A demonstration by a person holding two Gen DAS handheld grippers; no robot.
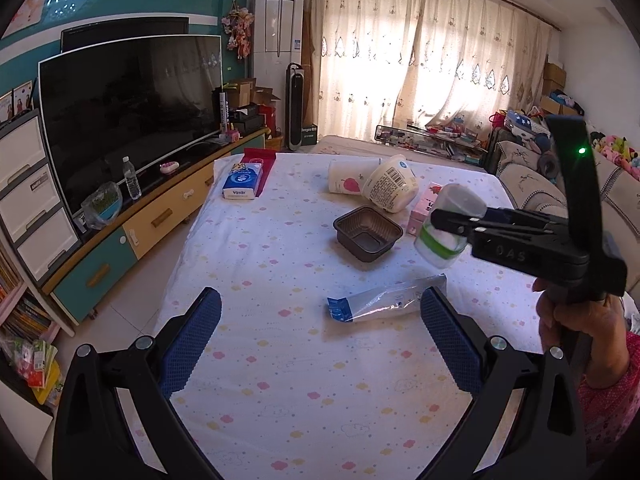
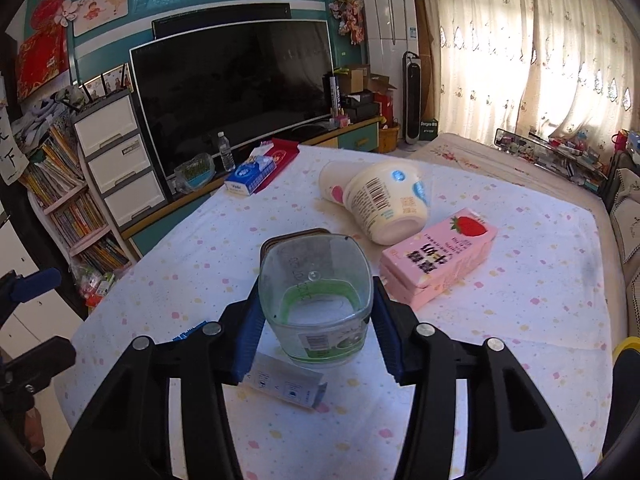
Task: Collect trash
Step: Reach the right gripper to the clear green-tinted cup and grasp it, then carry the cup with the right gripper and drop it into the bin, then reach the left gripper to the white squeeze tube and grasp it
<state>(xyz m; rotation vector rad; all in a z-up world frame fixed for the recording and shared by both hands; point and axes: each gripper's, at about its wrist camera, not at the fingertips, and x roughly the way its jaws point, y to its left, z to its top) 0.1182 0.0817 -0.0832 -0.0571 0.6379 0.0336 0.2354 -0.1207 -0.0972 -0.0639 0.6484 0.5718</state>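
My right gripper (image 2: 316,312) is shut on a clear plastic cup with a green label (image 2: 316,300) and holds it above the table; the cup also shows in the left wrist view (image 1: 444,224). My left gripper (image 1: 320,320) is open and empty over the near table. A silver-blue wrapper (image 1: 384,300) lies flat between its fingers; it also shows in the right wrist view (image 2: 284,384). A brown foil tray (image 1: 368,232), a tipped white tub (image 1: 392,188), a white cup (image 1: 348,176) and a pink strawberry milk carton (image 2: 440,260) lie further back.
A blue tissue pack (image 1: 242,180) on a red box (image 1: 260,164) sits at the table's far left. The table has a spotted white cloth (image 1: 280,360). A TV (image 1: 128,112) on a low cabinet stands left; a sofa (image 1: 532,184) stands right.
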